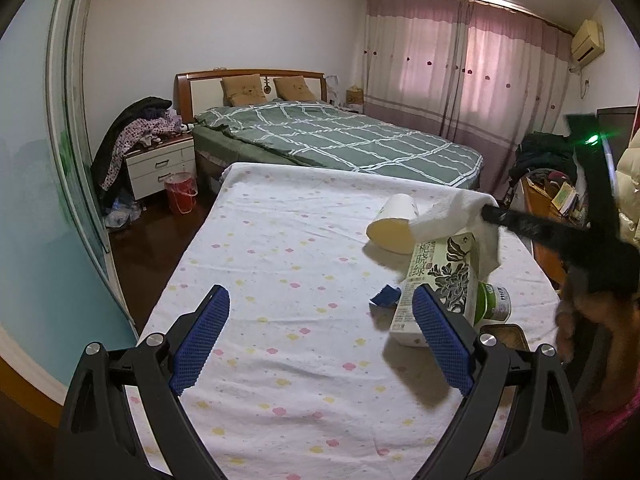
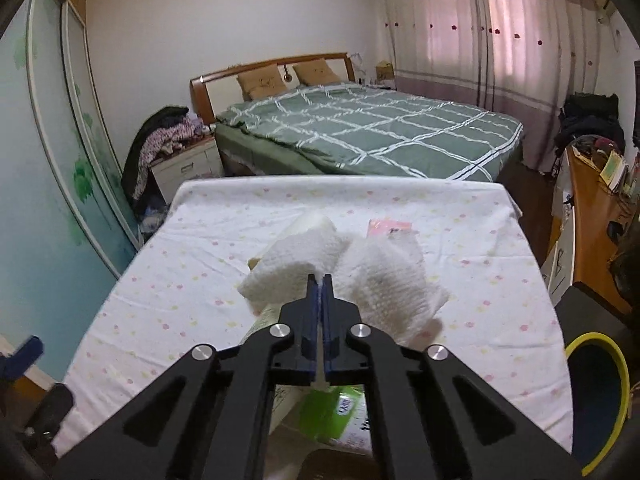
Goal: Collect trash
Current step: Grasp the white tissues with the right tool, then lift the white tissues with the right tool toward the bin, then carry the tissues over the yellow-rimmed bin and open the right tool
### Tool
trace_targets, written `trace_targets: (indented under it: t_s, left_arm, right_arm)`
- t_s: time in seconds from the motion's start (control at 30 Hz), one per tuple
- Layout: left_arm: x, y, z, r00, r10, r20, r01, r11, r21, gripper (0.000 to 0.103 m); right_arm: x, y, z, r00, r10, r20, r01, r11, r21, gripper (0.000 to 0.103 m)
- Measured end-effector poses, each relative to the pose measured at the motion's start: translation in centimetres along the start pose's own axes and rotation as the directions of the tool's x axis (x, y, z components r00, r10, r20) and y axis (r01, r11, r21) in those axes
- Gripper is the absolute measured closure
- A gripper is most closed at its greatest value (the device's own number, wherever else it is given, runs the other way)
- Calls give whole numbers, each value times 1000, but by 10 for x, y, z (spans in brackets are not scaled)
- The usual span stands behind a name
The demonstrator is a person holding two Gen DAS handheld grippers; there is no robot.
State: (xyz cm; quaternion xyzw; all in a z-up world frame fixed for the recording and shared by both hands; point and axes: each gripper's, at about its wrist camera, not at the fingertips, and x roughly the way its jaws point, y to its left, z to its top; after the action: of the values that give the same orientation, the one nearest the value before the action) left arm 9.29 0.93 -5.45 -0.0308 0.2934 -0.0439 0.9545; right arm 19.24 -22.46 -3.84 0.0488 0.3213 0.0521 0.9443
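Right tongs point(image 2: 321, 280) pinch white paper towel point(image 2: 384, 284), raised above table point(image 2: 200, 240).

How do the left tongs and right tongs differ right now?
The left tongs stand wide open, empty; the right tongs are shut on a white paper towel. The left hover over bare tablecloth; the right hold their load above the clutter. Both have blue pads.

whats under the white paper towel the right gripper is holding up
The paper towel, pinched in the right gripper, drapes over a paper cup lying on its side and a tea carton. Anything else beneath is hidden.
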Motion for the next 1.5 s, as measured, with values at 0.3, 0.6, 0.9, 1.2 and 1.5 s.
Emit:
trace_targets:
  t_s: [0.3,0.6,0.9,1.2,1.5]
  left_arm:
    - [1,-14,-1,1000,-29,-1,29,999,18,12]
    - [0,-34,-4,998,-61,-4,61,997,52,12]
    - [3,-60,-5,995,-98,-17,99,991,94,12]
    - [11,-88,-8,993,-111,-43,116,983,139,12]
    - [21,-114,-10,991,-112,-75,124,976,178,12]
  right_arm:
    - [-57,-32,21,994,-1,113,-6,998,60,101]
    - [-112,-67,26,976,-56,212,32,993,113,101]
    - [-145,-134,3,953,-207,220,160,964,213,101]
    - [-142,-223,-45,929,-357,99,303,886,352,101]
    - [-117,-276,-88,903,-428,-39,404,814,417,98]
